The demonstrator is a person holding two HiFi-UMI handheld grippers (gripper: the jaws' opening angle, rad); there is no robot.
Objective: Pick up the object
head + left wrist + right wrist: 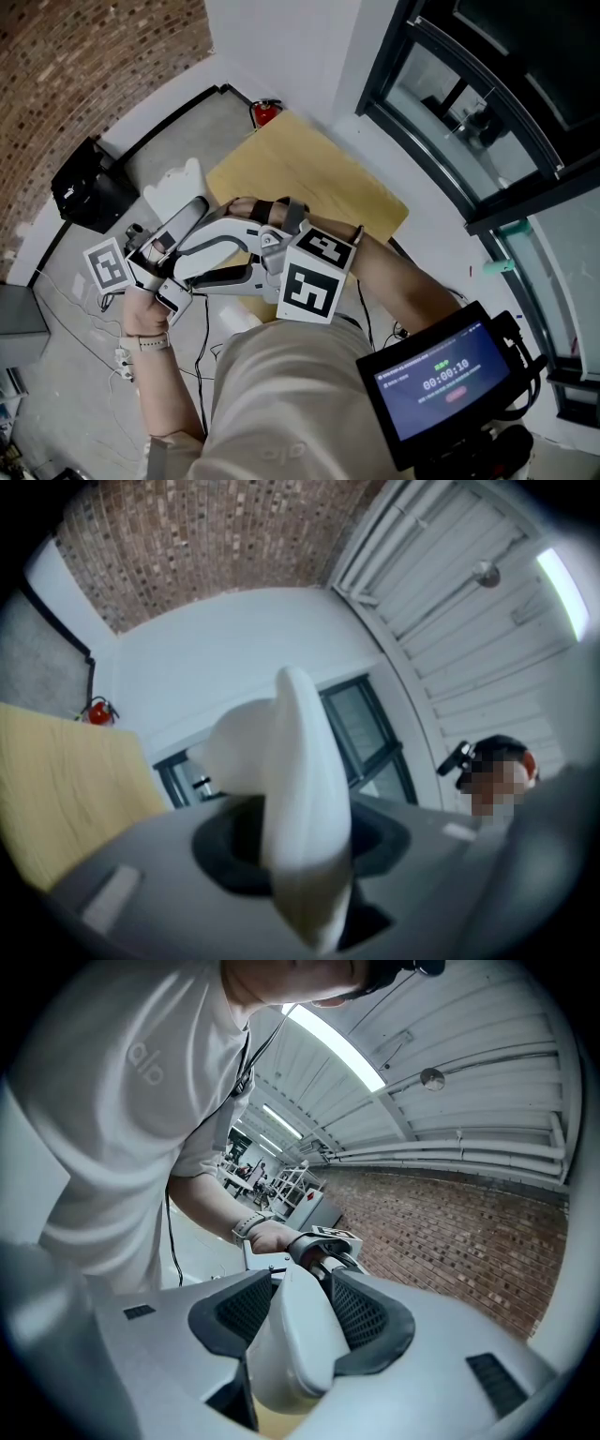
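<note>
**Left tongs** (300, 799): white jaws lying together as one blade, no gap showing, nothing gripped. Aimed slightly upward toward dark-framed windows (361, 733), with the yellow worktop (66, 789) at that view's left edge. Held in the left hand (142, 317), with a band on the wrist. Marker cube (108, 265) just above that hand.

**Right tongs** (295, 1335): white jaws closed flat on each other between two black mesh recesses, empty. Aimed at the left hand and its cube, close ahead. Held in the right hand (265, 212), with a second marker cube (314, 277) beside it. Both tools raised in front of the chest, crossing each other, well above the floor.

**Object of the task:** in neither tongs. Cannot be told from any view which thing it is.

**Worktop:** pale wooden top, seen from above, set beyond the hands.

**White item** (173, 192): on the grey floor just beside the worktop's left corner, kind unclear.

**Black case** (89, 187): on the floor against the brick wall (84, 66).

**Red fire extinguisher** (265, 112): in the far corner, near the worktop's top corner.

**Screen** (445, 380): lit, at lower right, with a timer showing.
</note>
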